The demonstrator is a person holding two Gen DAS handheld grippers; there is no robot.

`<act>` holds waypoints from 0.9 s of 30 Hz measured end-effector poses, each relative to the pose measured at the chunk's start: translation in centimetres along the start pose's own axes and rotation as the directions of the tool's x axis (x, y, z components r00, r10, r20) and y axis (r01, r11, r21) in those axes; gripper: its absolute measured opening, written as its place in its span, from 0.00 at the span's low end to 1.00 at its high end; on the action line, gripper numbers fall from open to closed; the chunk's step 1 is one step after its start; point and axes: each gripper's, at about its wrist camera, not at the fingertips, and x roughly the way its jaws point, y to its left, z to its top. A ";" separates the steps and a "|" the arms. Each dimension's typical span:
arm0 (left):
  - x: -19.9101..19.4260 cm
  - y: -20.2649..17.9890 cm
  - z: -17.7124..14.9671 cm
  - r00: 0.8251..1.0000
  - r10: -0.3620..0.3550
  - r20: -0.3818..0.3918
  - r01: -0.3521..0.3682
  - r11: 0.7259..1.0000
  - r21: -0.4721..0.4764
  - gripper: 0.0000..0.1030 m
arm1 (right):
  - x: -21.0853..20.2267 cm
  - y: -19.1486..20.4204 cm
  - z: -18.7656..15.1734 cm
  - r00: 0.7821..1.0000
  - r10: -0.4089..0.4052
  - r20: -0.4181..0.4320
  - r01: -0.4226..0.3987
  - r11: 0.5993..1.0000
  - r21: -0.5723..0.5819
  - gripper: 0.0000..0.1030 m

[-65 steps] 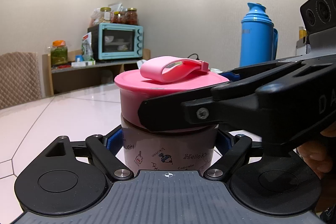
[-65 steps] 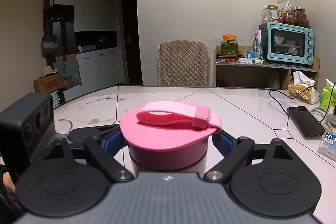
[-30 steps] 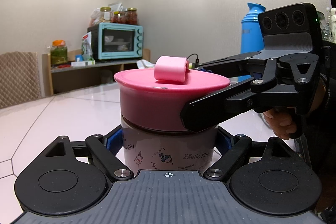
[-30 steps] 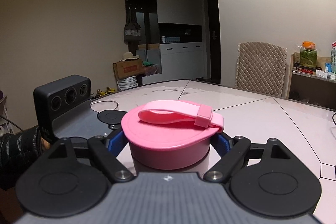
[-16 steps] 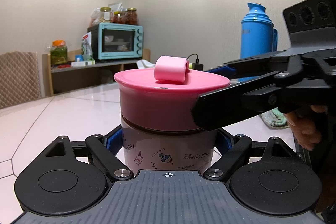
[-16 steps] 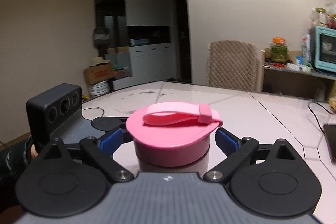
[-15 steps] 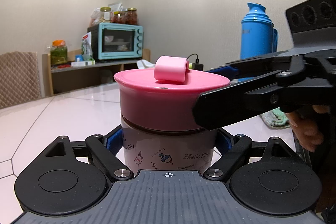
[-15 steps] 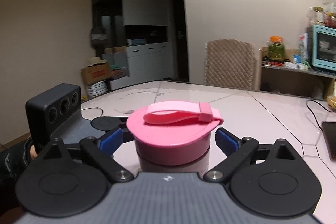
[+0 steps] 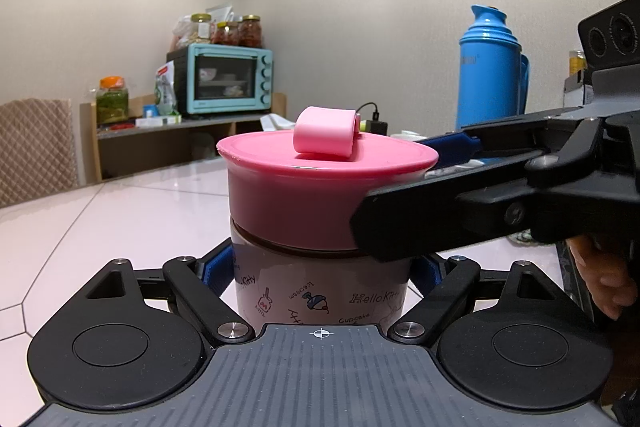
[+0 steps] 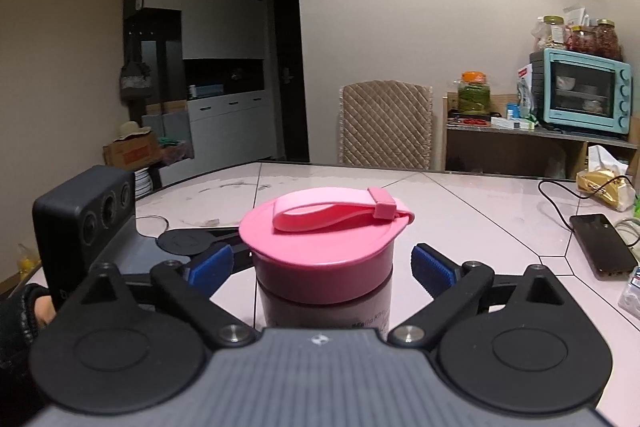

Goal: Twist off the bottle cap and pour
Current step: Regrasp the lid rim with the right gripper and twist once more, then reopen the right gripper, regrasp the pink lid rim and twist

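While the left gripper [image 9: 320, 269] clamps the bottle [image 9: 320, 291] at lower centre, the right gripper [image 10: 322, 265] stands apart from the pink cap [image 10: 324, 227] — its jaws have just been opening — cap between them, untouched.

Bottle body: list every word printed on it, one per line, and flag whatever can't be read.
"Hello Kitty" on the bottle, lower right of its wall.
"Kitty" at its left edge; the start is hidden.
"Cupcake" near the bottom.
"Icecream" above a small drawing, tilted, roughly read.
Print on the blue flask: too small to read.
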 end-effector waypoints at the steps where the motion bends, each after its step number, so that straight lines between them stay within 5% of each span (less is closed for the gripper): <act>1: 0.0 0.0 0.0 1.000 0.000 0.000 0.000 1.000 0.000 0.87 | 0.0 0.2 0.0 1.000 -0.019 0.003 0.019 1.000 0.002 0.94; 16: 0.0 0.0 0.0 1.000 0.000 0.000 0.000 1.000 0.000 0.87 | 1.0 1.5 0.2 0.997 -0.083 0.002 0.082 0.996 0.030 0.94; 27: 0.1 -0.1 0.0 1.000 -0.001 0.000 0.001 1.000 -0.001 0.87 | 1.5 1.9 -0.1 0.995 -0.099 -0.001 0.099 0.994 0.040 0.84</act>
